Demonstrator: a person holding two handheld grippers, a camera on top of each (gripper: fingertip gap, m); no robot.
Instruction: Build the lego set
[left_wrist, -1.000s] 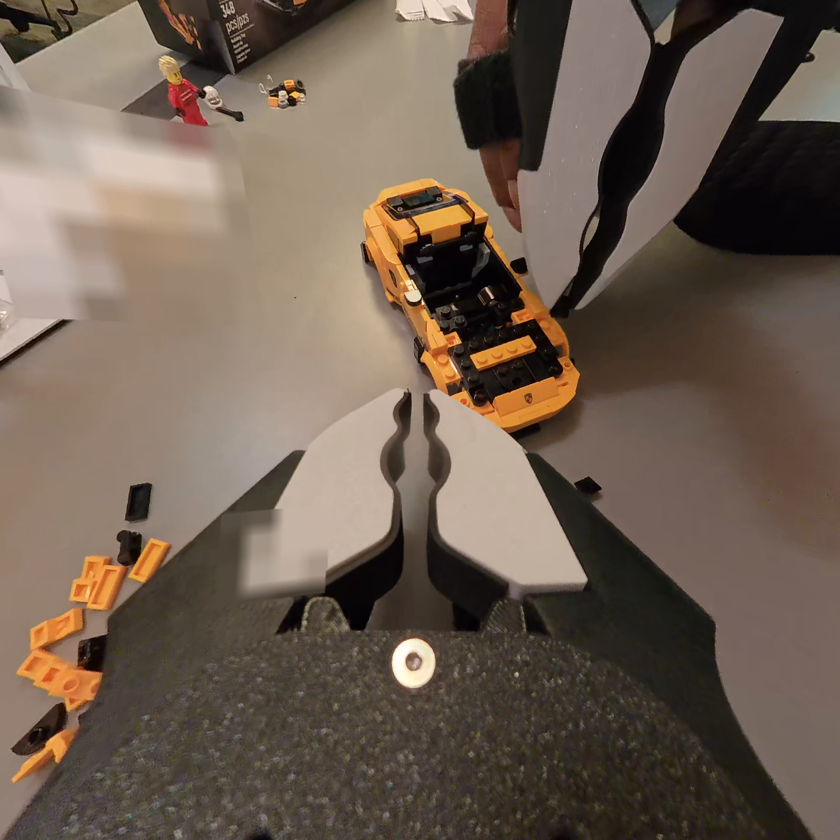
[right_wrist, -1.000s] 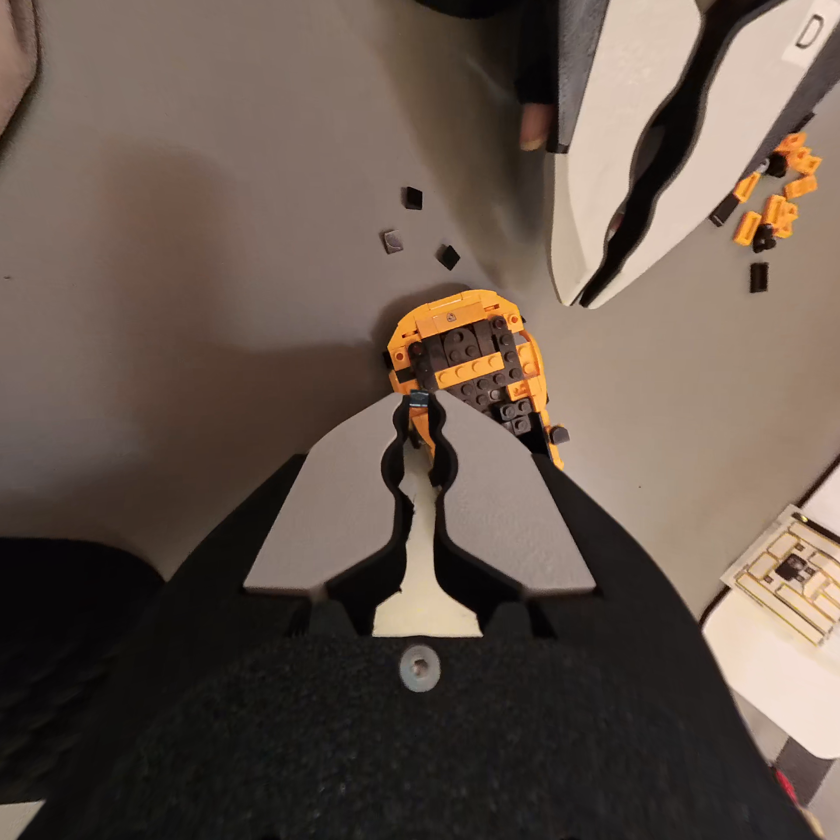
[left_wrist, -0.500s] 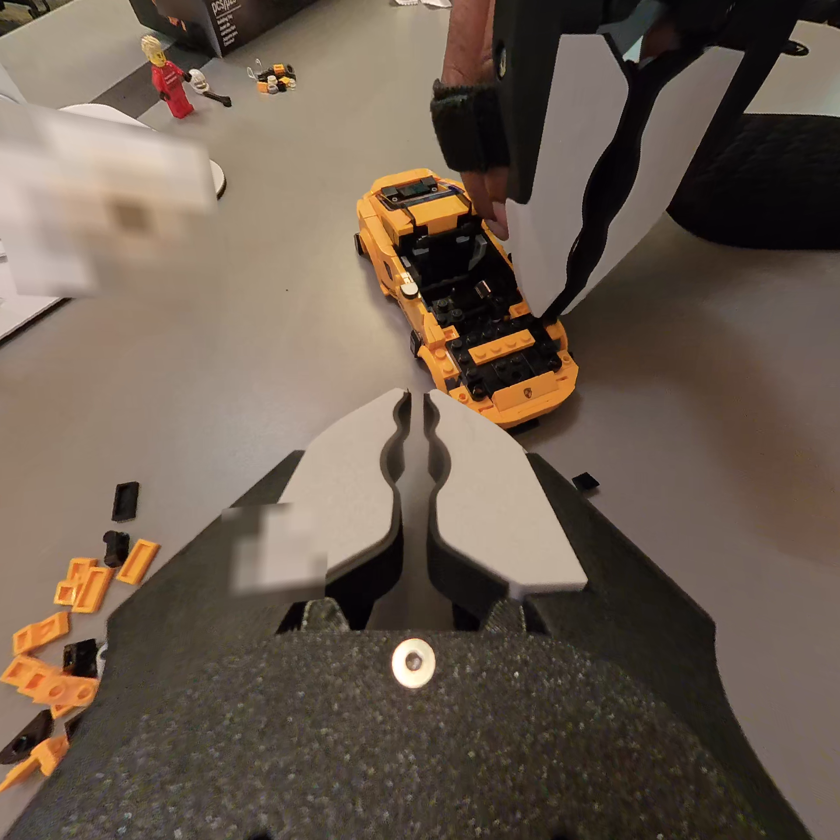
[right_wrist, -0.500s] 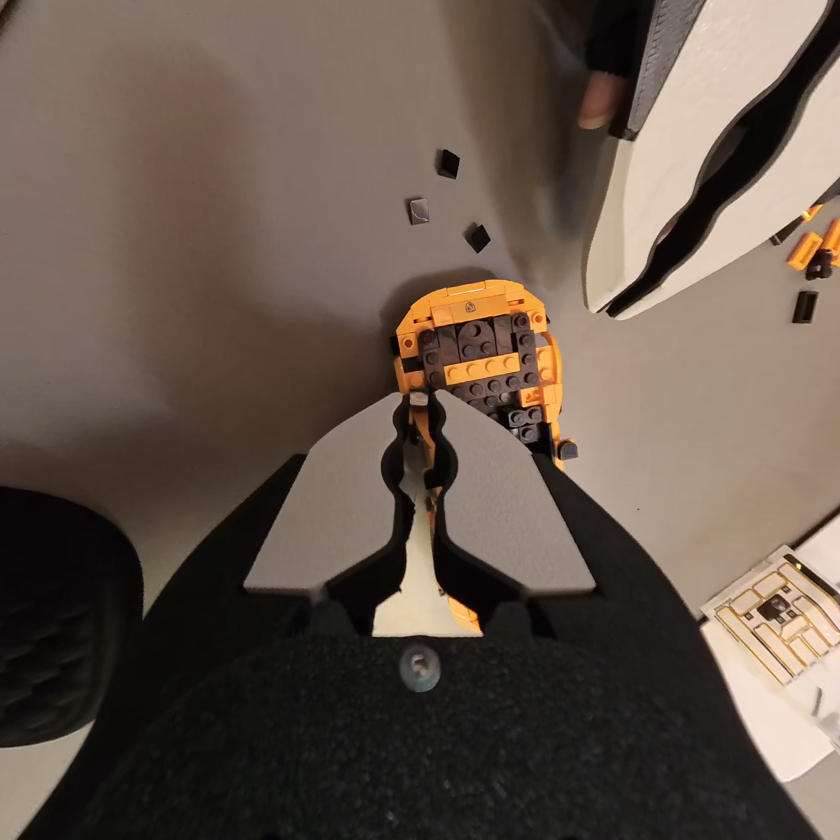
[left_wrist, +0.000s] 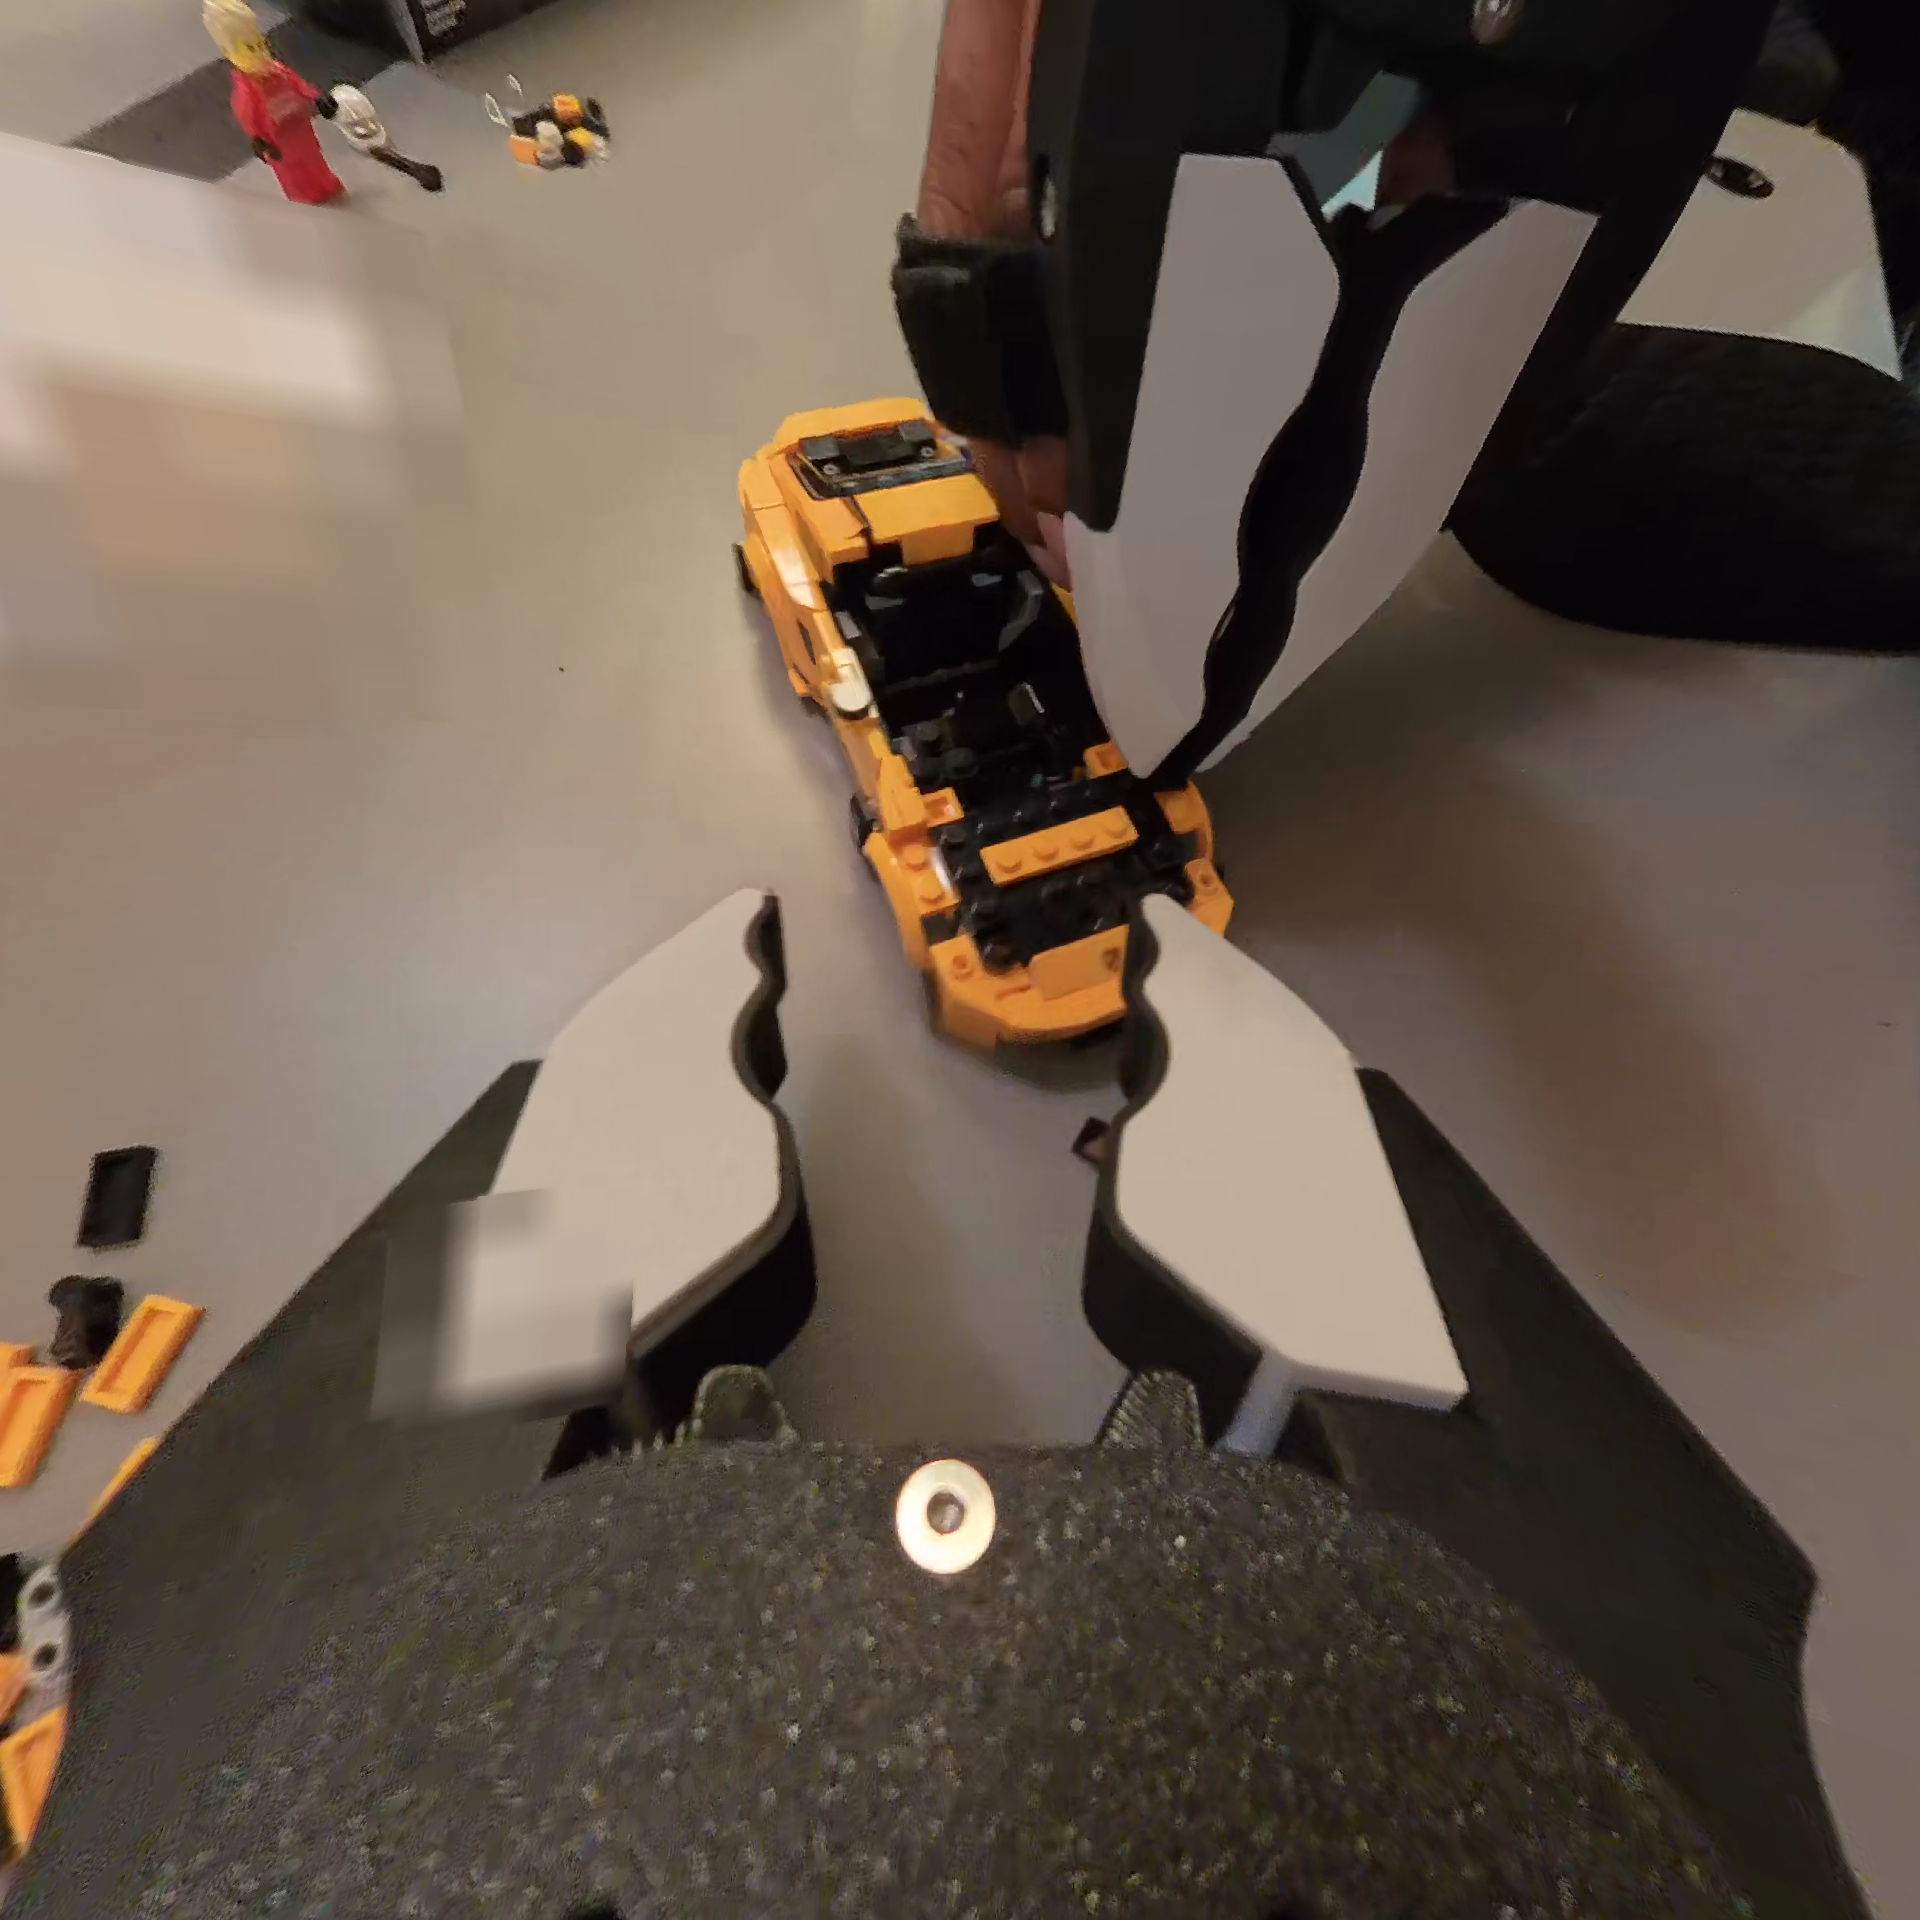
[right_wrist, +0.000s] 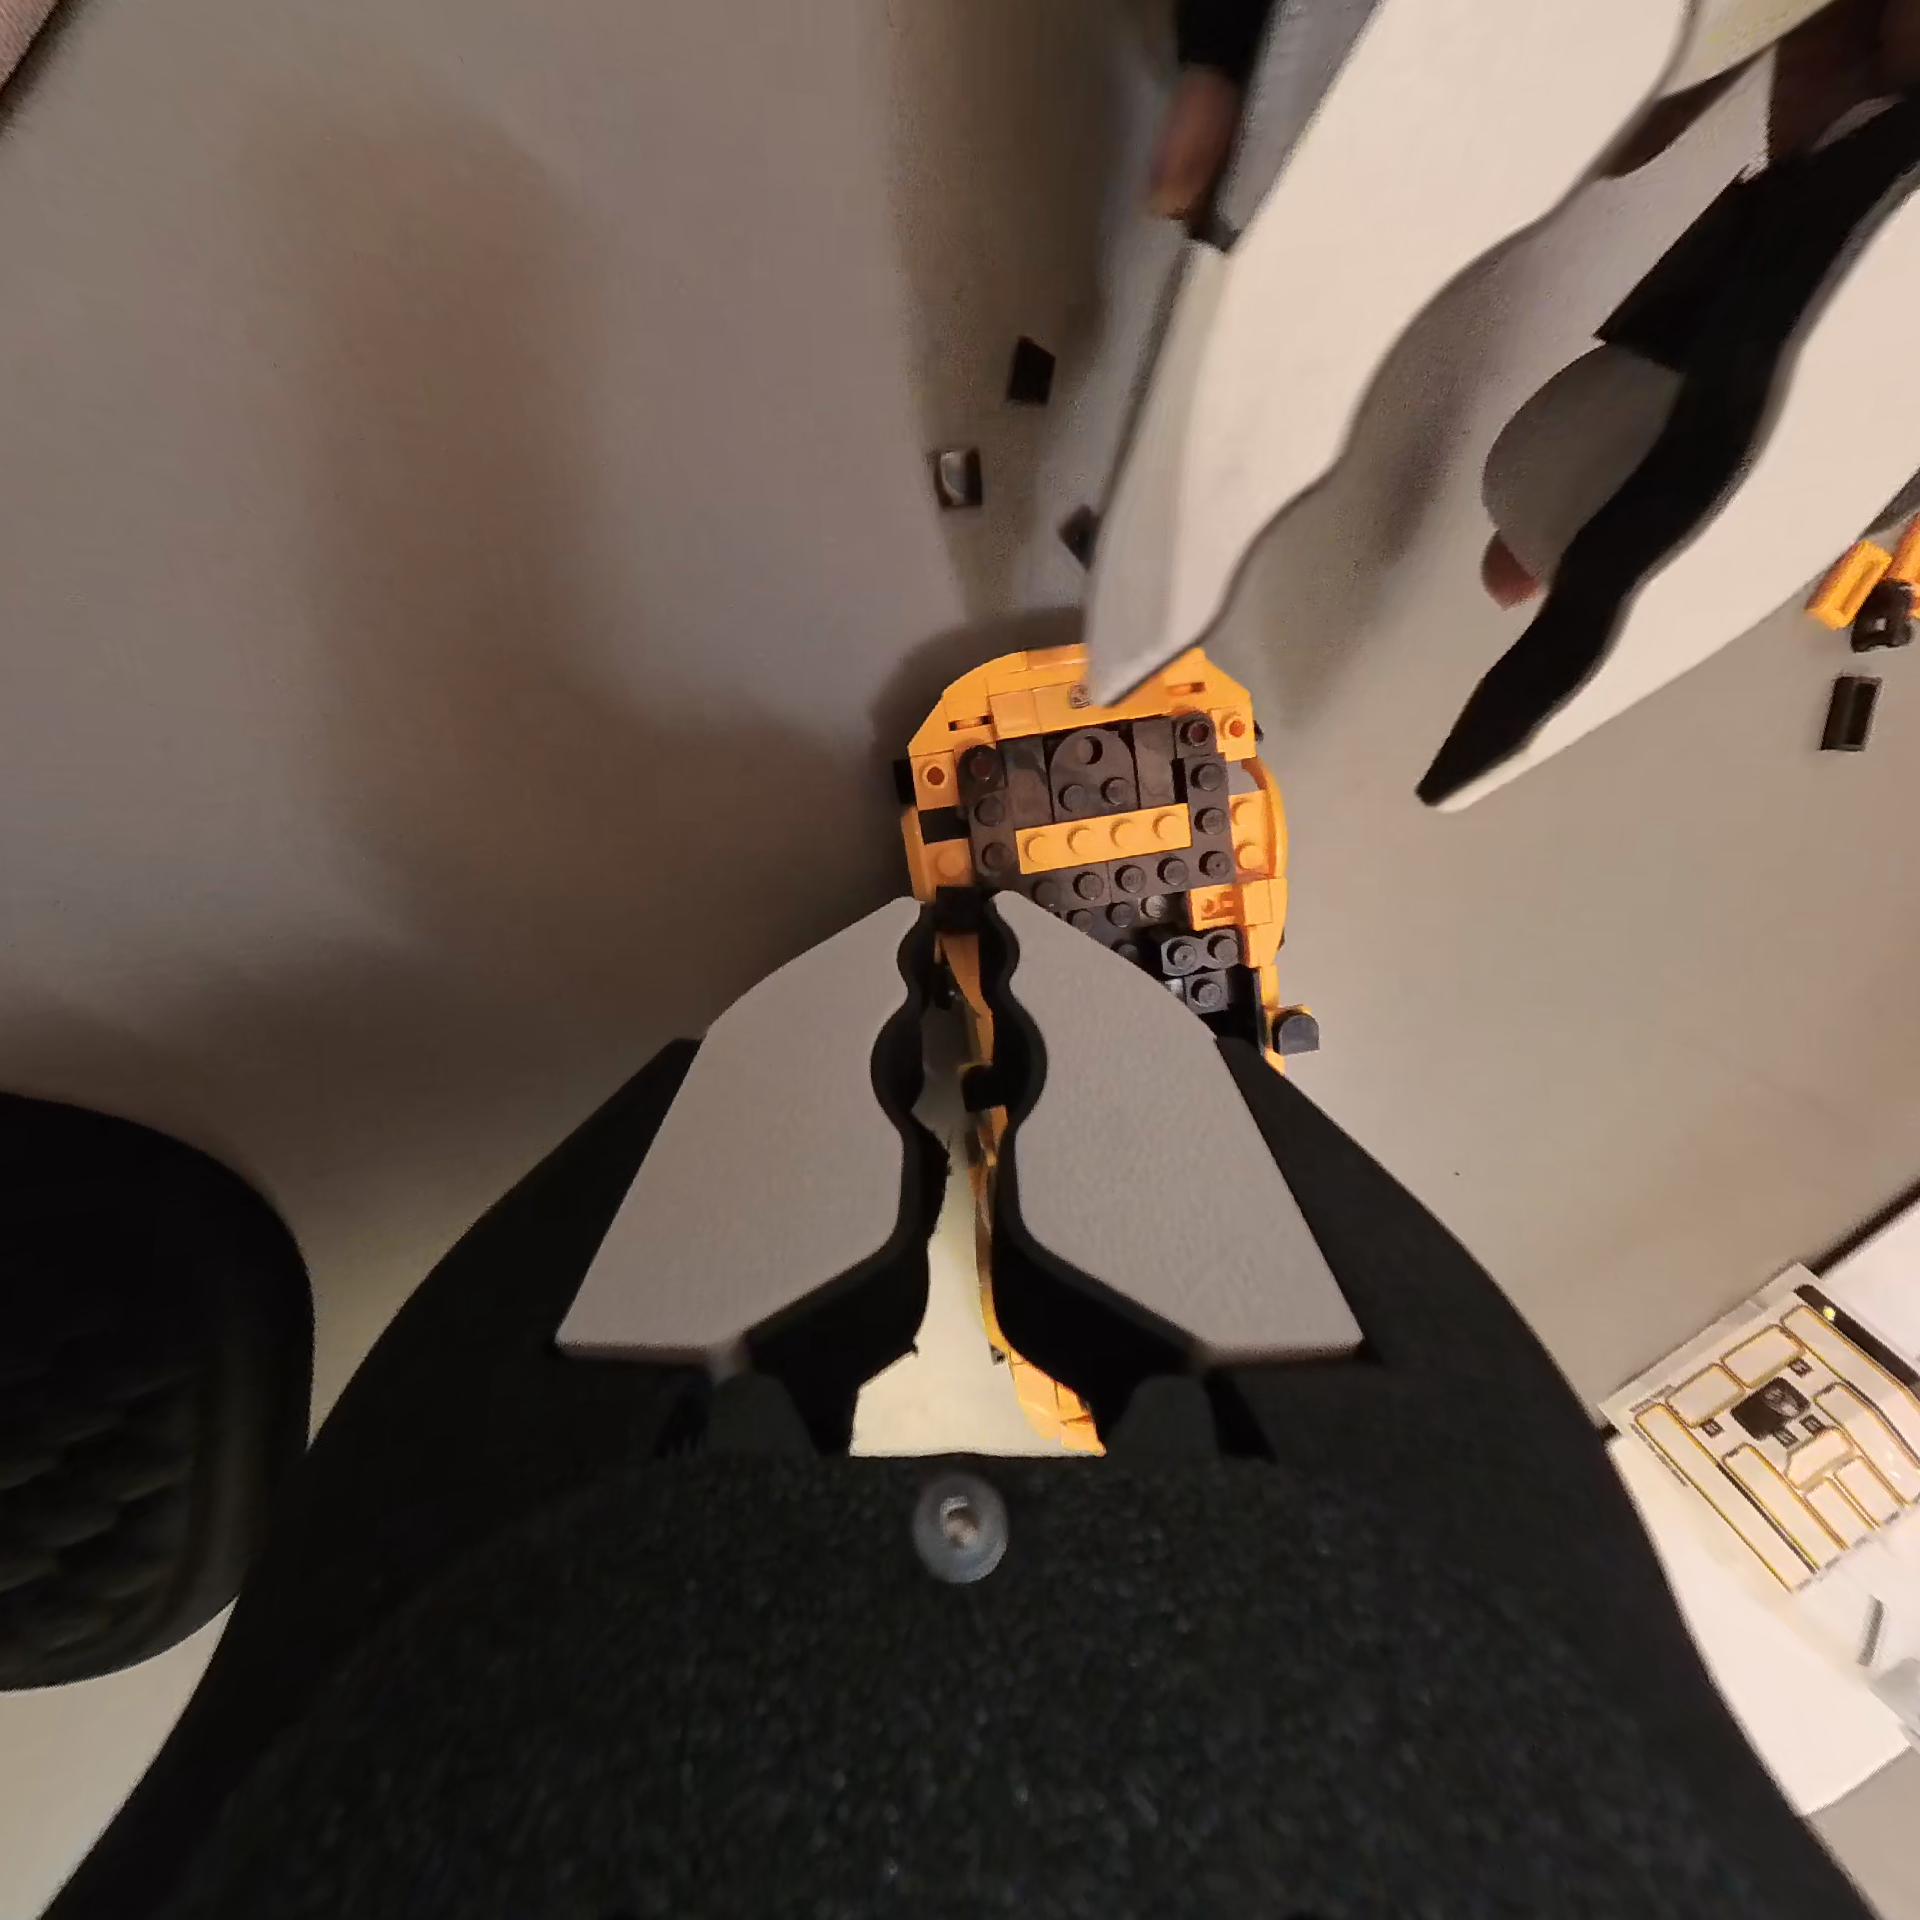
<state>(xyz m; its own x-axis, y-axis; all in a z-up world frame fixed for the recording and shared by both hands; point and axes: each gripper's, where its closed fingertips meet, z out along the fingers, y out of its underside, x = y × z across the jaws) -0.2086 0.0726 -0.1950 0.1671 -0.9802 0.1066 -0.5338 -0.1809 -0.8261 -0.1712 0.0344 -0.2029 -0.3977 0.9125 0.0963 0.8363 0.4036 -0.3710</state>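
Spreading apart within the last half second, the left claw (left_wrist: 951, 909) now stands wide, where before its two pads were nearly closed with nothing between them. It has also come nearer the orange toy car (left_wrist: 971, 727), so that its right pad overlaps the car's nose in the left wrist view — whether it touches cannot be told. The car sits on the grey bench (left_wrist: 416, 779), roof off, black studs and one orange strip showing across its front.

The right claw (right_wrist: 951, 909) has not let go: it stays narrow, pinched on the car's side wall just behind the front end, with a small dark piece at its tips. In the left wrist view that same claw (left_wrist: 1174, 769) comes down from above onto the car's far side, the person's gloved hand (left_wrist: 977, 343) behind it.

Taken together, the change reads as a handover of duty — the left claw appears to be readying to straddle the car's nose and steady it, so the right one can press or seat its piece without the car sliding. The car looks well along but unfinished, with its cabin and front still open.

Loose orange pieces (left_wrist: 145, 1351) and black pieces (left_wrist: 116, 1195) wait at the left, a red toy figure (left_wrist: 275, 114) stands far off, and a sticker sheet (right_wrist: 1766, 1444) lies at the right.
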